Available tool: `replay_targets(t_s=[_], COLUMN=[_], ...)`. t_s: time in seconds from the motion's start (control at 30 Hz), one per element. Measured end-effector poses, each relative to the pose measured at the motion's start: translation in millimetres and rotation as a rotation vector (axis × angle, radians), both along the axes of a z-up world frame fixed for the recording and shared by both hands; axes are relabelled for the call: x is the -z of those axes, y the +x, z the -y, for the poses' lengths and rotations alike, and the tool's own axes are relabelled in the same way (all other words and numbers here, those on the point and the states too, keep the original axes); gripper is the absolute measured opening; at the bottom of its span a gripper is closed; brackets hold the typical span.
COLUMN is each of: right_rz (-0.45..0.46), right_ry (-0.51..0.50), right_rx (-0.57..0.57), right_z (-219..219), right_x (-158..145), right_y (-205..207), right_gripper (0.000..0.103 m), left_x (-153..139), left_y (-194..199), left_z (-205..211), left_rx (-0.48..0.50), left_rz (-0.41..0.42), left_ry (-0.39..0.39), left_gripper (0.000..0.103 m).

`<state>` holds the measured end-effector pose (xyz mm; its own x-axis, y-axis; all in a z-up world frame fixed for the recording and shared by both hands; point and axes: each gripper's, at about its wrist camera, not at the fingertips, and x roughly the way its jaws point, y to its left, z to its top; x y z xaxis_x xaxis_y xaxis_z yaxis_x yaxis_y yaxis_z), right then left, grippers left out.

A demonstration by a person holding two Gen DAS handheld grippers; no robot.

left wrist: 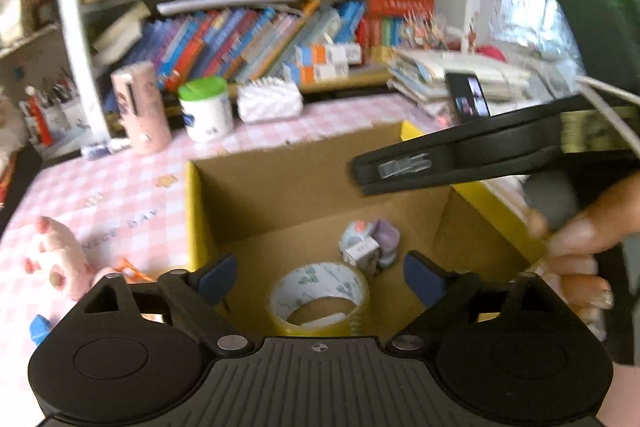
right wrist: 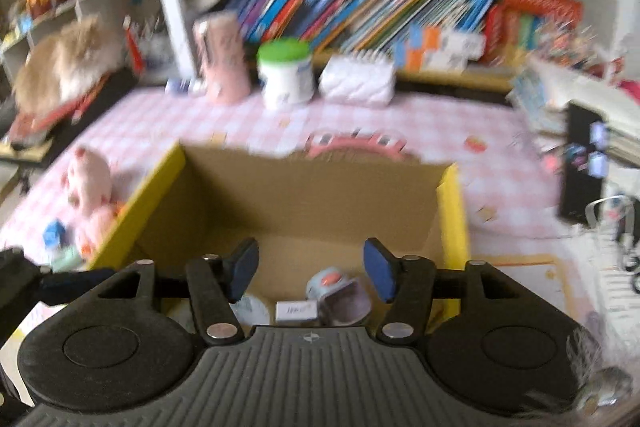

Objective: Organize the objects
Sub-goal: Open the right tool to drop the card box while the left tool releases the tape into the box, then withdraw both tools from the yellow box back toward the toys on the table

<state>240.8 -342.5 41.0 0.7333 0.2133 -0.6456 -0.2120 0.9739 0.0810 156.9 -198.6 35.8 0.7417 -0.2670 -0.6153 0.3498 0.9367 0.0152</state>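
An open cardboard box (left wrist: pixel 280 187) with yellow edges stands on the pink checked tablecloth; it also shows in the right wrist view (right wrist: pixel 320 203). Inside lie a roll of clear tape (left wrist: pixel 320 297) and a small grey-purple gadget with a white tag (left wrist: pixel 370 245), also seen in the right wrist view (right wrist: pixel 338 293). My left gripper (left wrist: pixel 320 277) is open and empty over the box's near side. My right gripper (right wrist: pixel 310 269) is open and empty above the box; its body (left wrist: pixel 460 161) crosses the left wrist view. A pink plush pig (left wrist: pixel 60 259) lies left of the box.
At the table's back stand a pink cylinder (left wrist: pixel 140 107), a green-lidded white tub (left wrist: pixel 206 109) and a white tissue pack (left wrist: pixel 270 99). A pink hairband (right wrist: pixel 356 143) lies behind the box. Bookshelves fill the back wall. A phone (left wrist: pixel 468 99) stands at right.
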Motion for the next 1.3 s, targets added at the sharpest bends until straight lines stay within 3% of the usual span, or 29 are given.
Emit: replay_targets(t_s=[0.17, 0.33, 0.47, 0.6, 0.77, 1.03, 1.3], right_rz=[0.132, 0.210, 0.196, 0.089, -0.064, -0.111, -0.131], right_ry=[0.071, 0.041, 0.027, 0.007, -0.009, -0.049, -0.050], right_rx=[0.164, 0.315, 0.402, 0.463, 0.465, 0.388, 0.305], right_z=[11.9, 13.0, 10.1, -4.2, -31.9, -88.6, -135.4], right_x=[-27.3, -33.2, -20.8, 6.0, 33.1, 48.4, 49.7], right_y=[-49.7, -101.9, -139.9, -169.3, -185.3, -215.4, -231.3], right_gripper=[0.075, 0.081, 0.081, 0.081, 0.081, 0.081, 0.080], left_x=[-10.1, -10.4, -2.8, 7.5, 22.2, 37.9, 32.3], left_y=[-21.4, -48.6, -63.5, -81.1, -103.3, -129.2, -149.1], left_z=[-20.4, -43.7, -65.0, -83.3, -105.5, -150.8, -188.5], left_rx=[-0.077, -0.135, -0.154, -0.165, -0.169, -0.205, -0.260], left_rz=[0.079, 0.101, 0.074, 0.032, -0.016, -0.092, -0.090], left_ry=[-0.031, -0.044, -0.072, -0.060, -0.019, -0.007, 0.010], left_gripper=[0.099, 0.099, 0.099, 0.099, 0.099, 0.099, 0.099])
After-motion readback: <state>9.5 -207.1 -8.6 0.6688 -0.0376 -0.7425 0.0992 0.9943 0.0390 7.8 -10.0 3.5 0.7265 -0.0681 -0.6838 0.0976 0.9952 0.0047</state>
